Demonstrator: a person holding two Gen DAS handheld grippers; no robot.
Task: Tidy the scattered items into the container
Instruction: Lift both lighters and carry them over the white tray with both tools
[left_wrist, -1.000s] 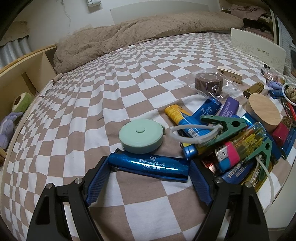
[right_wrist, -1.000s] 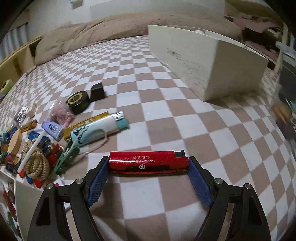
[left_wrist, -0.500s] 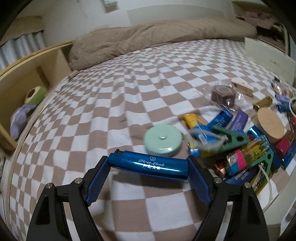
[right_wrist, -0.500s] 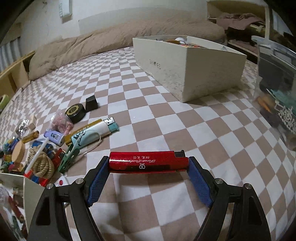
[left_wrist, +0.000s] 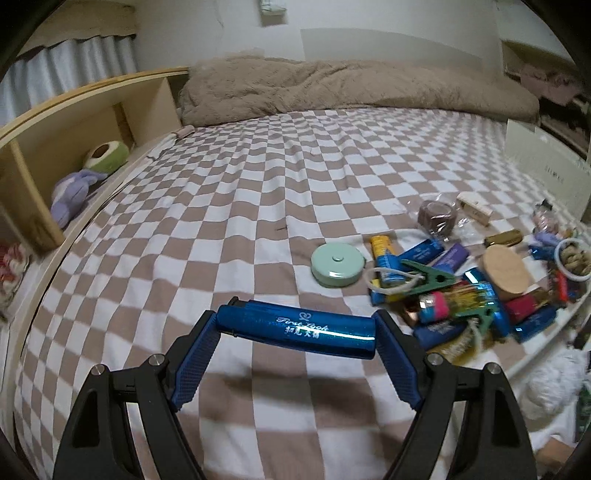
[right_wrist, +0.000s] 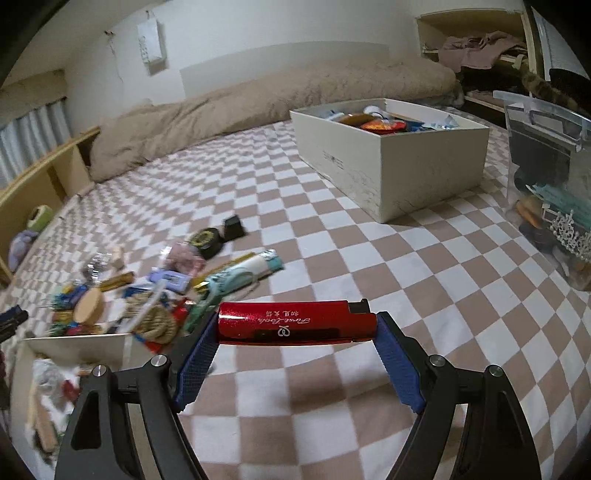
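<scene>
I see a brown-and-white checkered bedspread (left_wrist: 229, 206) with a beige fluffy blanket (left_wrist: 332, 88) bunched along its far edge. A wooden shelf unit (left_wrist: 74, 122) at left holds a green-and-white plush (left_wrist: 105, 155) and a purple plush (left_wrist: 72, 192). A clear plastic bin (right_wrist: 550, 177) stands at right.

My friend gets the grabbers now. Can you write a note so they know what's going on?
Left gripper: shut endwise on the shiny blue metal lighter, lifted off the checkered bedsheet.
Right gripper: shut endwise on the shiny red metal lighter, also lifted.
Container: the white cardboard box lies ahead of the right gripper, with some things already inside.
Left to do: drop both lighters in, then fetch the pile of lighters, clips and round mint-green case.
</scene>
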